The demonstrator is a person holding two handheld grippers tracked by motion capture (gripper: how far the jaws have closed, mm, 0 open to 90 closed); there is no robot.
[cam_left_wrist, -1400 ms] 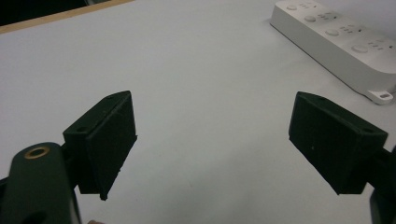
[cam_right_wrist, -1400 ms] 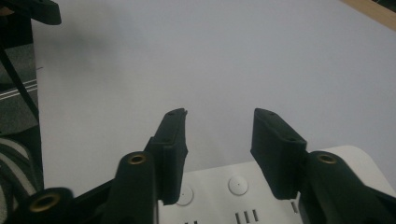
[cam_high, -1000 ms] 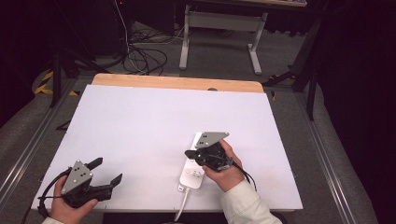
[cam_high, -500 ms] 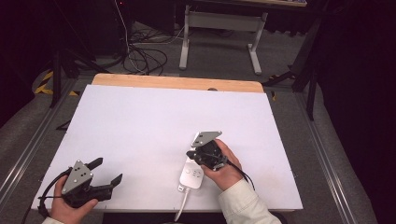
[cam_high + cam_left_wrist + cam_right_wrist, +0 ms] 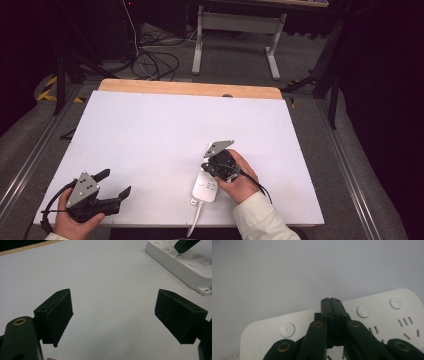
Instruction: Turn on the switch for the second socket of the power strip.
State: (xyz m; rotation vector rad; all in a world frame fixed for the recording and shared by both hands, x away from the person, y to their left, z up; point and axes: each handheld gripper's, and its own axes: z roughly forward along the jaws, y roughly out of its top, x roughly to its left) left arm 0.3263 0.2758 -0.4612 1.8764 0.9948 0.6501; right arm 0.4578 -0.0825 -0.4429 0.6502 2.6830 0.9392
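From the high view, a white tabletop was seen with a wooden strip along its far edge, and a white power strip lay near the front edge, right of centre, its cord running off toward the person. The right tongs were held over the far end of that strip by the right hand, which hid much of the strip there. The left tongs were held low at the front left corner in the left hand, well apart from the strip.

In the right gripper view, detail lost from above was given: the right tongs were pressed together with nothing pinched between them, and their tips stood over the top face of the power strip, among round buttons and socket slots. Whether the tips touched the strip could not be told.

In the left gripper view, the left tongs were spread wide and empty above bare tabletop. At the upper right of that view the power strip was seen at an angle, with a mounting tab at its corner, and the dark tip of the other tongs was seen over it.
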